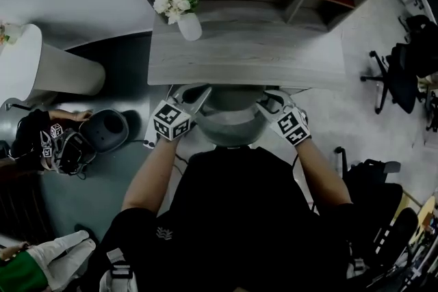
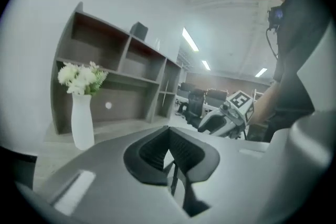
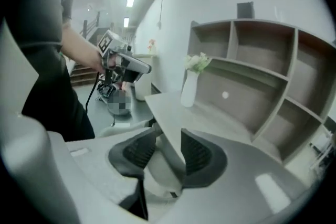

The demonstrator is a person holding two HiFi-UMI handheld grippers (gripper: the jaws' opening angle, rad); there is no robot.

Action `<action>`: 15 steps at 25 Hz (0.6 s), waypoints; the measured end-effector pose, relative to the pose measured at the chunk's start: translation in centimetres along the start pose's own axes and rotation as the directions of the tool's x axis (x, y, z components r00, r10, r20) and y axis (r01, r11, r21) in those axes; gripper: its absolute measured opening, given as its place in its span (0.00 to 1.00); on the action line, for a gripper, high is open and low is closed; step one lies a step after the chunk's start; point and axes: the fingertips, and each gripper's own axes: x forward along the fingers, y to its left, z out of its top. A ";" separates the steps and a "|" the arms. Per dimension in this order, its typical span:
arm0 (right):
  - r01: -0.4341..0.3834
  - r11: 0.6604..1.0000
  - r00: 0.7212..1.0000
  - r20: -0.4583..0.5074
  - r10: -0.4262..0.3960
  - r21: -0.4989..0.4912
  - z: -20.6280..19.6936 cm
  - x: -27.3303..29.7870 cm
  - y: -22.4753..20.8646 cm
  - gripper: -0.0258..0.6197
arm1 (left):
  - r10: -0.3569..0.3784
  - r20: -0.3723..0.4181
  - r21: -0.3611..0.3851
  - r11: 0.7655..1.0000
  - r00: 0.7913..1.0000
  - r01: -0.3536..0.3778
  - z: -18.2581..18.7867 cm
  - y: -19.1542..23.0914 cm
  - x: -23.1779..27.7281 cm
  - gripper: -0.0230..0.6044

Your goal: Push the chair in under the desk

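Chair back (image 1: 233, 126) sits in the middle, just below the desk (image 1: 246, 55), between closed left gripper (image 1: 197, 98) and open right gripper (image 1: 269, 102), both equally near.

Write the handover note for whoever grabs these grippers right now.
Left gripper: shut, empty, beside the left end of the chair back.
Right gripper: open. The chair back and the desk edge show between its jaws, with the pads not pressing.
Things: the chair back sits at the desk's front edge, centred, with the seat apparently underneath. A vase stands at the desk's rear left.
Done: the chair looks pushed in.
Left: check that it sits straight, then take both grippers away.
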 end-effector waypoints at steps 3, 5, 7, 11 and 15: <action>0.038 0.993 0.988 0.144 -0.054 0.109 2.9 -1.2 -1.7 0.27 | 0.046 0.142 -0.014 0.999 0.989 -0.044 3.7 0.5 -1.3 0.04; 0.075 0.984 0.972 0.209 -0.108 0.158 4.2 -2.0 -2.8 0.23 | 0.068 0.223 -0.036 0.997 0.972 -0.061 5.7 0.6 -1.9 0.04; 0.113 0.979 0.959 0.240 -0.152 0.169 4.9 -2.5 -3.3 0.21 | 0.089 0.271 -0.013 0.996 0.958 -0.089 7.2 0.3 -2.4 0.04; 0.150 0.956 0.933 0.284 -0.221 0.250 5.3 -3.3 -4.5 0.11 | 0.124 0.302 0.091 0.983 0.945 -0.158 8.9 -0.7 -2.7 0.04; 0.179 0.919 0.919 0.274 -0.284 0.352 4.5 -3.7 -6.3 0.04 | 0.176 0.277 0.121 0.969 0.944 -0.216 9.0 -0.5 -2.5 0.04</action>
